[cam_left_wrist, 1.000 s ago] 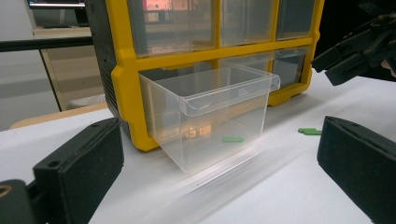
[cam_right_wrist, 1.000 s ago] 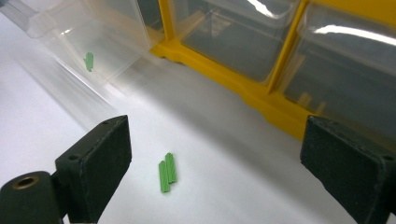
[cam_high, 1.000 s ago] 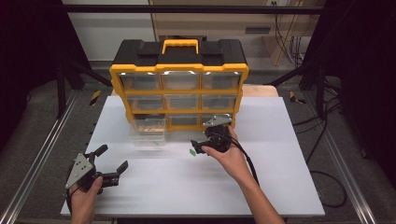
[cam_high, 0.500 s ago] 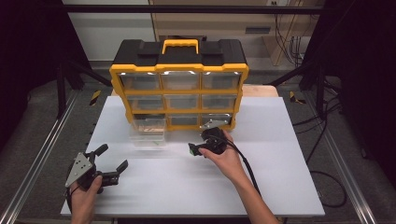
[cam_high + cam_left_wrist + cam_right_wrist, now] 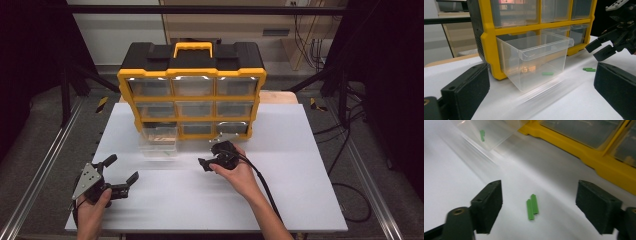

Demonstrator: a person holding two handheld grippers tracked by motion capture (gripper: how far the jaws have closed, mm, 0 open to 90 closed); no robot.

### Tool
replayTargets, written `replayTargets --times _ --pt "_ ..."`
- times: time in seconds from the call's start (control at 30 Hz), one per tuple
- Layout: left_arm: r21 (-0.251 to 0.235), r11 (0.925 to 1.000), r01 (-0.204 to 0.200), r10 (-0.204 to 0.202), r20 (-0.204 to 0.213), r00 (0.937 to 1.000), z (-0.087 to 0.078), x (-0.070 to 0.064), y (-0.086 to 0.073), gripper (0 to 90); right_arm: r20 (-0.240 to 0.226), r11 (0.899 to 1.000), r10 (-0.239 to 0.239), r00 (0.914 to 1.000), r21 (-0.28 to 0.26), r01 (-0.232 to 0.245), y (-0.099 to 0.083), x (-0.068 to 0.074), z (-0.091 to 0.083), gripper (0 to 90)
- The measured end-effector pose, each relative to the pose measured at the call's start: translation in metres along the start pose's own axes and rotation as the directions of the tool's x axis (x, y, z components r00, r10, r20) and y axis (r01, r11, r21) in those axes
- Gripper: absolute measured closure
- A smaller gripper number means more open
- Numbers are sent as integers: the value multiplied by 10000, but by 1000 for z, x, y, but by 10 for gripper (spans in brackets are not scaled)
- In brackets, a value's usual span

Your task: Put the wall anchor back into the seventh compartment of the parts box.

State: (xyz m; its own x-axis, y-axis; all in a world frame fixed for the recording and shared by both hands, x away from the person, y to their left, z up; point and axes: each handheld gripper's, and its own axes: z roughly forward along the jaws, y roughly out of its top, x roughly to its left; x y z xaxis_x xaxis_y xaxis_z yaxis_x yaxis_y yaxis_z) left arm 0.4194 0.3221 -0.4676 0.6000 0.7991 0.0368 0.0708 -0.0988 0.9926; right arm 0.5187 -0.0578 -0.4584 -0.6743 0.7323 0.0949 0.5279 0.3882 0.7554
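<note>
Hovering your right gripper (image 5: 537, 205) over the green pegs (image 5: 532, 206), you have its fingers (image 5: 487, 203) spread wide with nothing between them. The two pegs lie side by side, touching, flat on the bench (image 5: 310, 165), almost centred in the gap. Their long axis runs away from the camera, roughly across the line on which the fingers close, so a straight drop should catch both. The pulled-out clear drawer (image 5: 534, 60), with one more peg (image 5: 547, 73) in it, sits up and to the left in the right gripper view, near the pegs. Your left gripper (image 5: 117, 175), fingers also spread and empty, is well apart at the bench's near left.
</note>
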Motion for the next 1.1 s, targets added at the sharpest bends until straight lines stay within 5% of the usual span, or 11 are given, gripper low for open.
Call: replayTargets --times 0.7,1.1 --pt "27 10000 -6 6 82 10000 2 0 0 3 -179 9998 -95 9998 -186 91 -2 4 4 579" --pt "100 9999 -128 127 92 9999 3 -2 0 3 -23 9998 -145 9999 126 145 -3 2 7 665"
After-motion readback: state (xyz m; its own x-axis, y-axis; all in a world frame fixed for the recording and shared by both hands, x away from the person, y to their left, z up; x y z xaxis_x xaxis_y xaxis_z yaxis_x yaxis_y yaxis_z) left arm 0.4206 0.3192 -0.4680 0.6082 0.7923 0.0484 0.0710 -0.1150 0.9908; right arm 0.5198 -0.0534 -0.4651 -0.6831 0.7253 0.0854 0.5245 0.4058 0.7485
